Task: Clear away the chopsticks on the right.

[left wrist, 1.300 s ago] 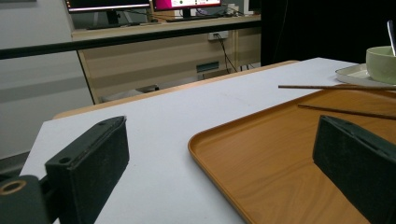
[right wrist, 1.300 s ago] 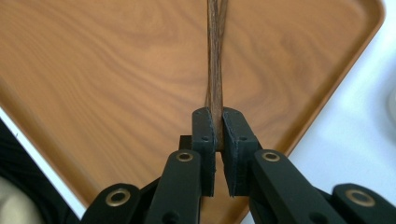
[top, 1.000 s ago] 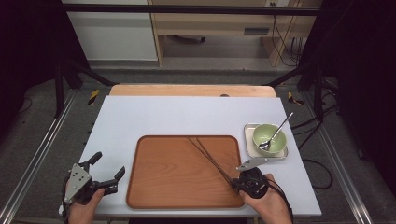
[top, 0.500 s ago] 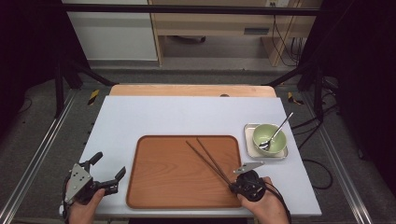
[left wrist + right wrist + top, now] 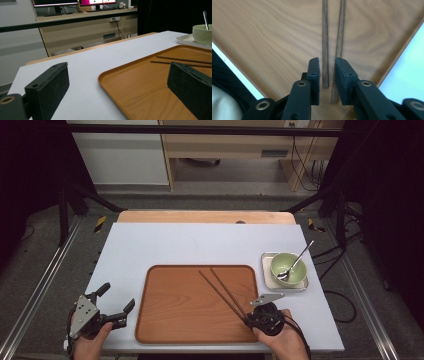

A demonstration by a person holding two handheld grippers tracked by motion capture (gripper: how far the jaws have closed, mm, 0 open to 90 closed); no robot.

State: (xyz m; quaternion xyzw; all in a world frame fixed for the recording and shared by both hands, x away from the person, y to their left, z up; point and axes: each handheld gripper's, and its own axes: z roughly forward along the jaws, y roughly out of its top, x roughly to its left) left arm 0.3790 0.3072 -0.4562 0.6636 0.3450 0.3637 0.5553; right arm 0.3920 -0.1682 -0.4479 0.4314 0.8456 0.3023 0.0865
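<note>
Right gripper (image 5: 248, 319), jaws just opening, straddles chopsticks (image 5: 222, 291) lying diagonally on the tray (image 5: 175, 320), tips far-left.

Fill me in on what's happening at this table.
A person holds a gripper in each hand. The right gripper sits low over the wooden tray, its jaws just opening around the near ends of the chopsticks lying there. The left gripper waits open beside the tray. A green bowl with a spoon stands to the right.
</note>
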